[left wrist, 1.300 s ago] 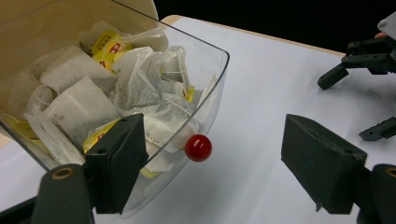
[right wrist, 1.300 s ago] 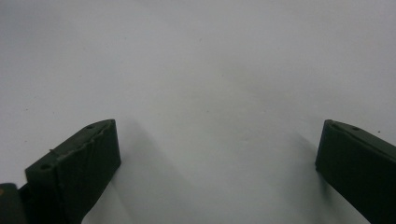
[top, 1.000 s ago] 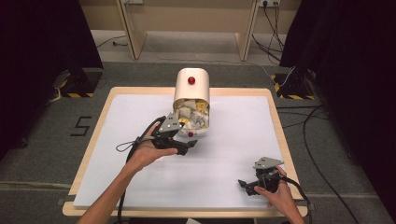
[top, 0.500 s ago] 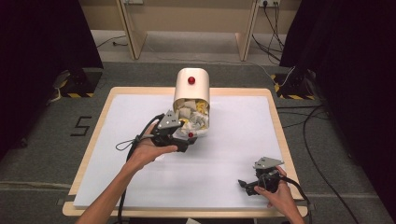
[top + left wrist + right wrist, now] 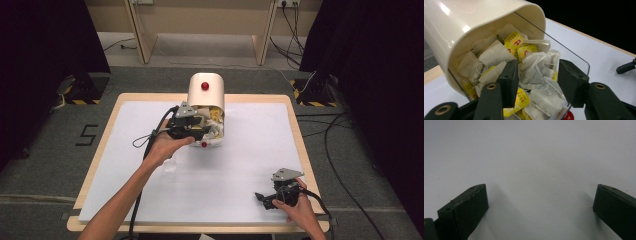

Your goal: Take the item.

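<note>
A cream dispenser (image 5: pixel 205 97) with a red knob (image 5: pixel 205 86) stands at the table's far middle. Its clear front flap (image 5: pixel 573 57) is swung open over a heap of tea bags (image 5: pixel 531 67) with yellow tags. My left gripper (image 5: pixel 201 133) is at the dispenser's mouth. In the left gripper view it (image 5: pixel 540 82) is open, its jaws pushed into the heap with a white tea bag (image 5: pixel 534 75) between them, not pinched. My right gripper (image 5: pixel 262 196) rests near the front right edge. It (image 5: pixel 540 202) is open wide over bare white table.
The white table top (image 5: pixel 240 165) has a wooden rim (image 5: pixel 300 145). A second red knob (image 5: pixel 204 144) sits at the flap's lower edge. Cables trail from both grippers. Floor cables and dark curtains surround the table. The right gripper's jaw tip (image 5: pixel 626 67) appears far off.
My left gripper has moved forward and slightly right, deeper into the dispenser's mouth among the tea bags. The right gripper has stayed in place.
</note>
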Available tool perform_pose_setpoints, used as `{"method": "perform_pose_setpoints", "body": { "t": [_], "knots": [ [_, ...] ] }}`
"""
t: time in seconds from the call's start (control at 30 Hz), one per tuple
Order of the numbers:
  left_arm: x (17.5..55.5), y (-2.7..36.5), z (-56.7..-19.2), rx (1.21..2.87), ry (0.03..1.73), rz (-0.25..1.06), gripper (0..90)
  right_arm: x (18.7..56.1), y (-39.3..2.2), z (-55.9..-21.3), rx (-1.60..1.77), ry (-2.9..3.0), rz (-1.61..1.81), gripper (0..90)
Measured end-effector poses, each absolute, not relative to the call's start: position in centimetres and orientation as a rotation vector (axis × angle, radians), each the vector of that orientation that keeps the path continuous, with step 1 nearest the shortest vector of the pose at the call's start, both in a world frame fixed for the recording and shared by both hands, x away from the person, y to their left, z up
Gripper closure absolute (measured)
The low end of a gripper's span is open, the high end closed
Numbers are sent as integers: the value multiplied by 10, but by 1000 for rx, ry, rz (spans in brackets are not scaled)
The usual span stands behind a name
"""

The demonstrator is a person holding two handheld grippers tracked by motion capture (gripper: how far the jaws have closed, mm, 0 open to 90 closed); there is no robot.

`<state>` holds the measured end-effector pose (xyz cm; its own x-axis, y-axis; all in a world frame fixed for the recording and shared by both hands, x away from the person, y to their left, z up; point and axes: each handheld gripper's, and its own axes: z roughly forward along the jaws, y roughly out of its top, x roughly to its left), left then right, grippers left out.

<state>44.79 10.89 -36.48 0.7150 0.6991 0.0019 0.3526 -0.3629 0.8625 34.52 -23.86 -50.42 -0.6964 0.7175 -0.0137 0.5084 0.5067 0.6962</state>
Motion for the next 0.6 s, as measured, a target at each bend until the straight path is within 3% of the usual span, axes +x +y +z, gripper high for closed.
{"method": "perform_pose_setpoints", "body": {
  "t": [0.4,0.6],
  "knots": [
    [464,93,-374,2030,856,407,587,345,-239,-504,1027,2452,985,5],
    [468,88,-378,2083,841,447,702,345,-239,-504,1027,2452,985,5]
  ]
}}
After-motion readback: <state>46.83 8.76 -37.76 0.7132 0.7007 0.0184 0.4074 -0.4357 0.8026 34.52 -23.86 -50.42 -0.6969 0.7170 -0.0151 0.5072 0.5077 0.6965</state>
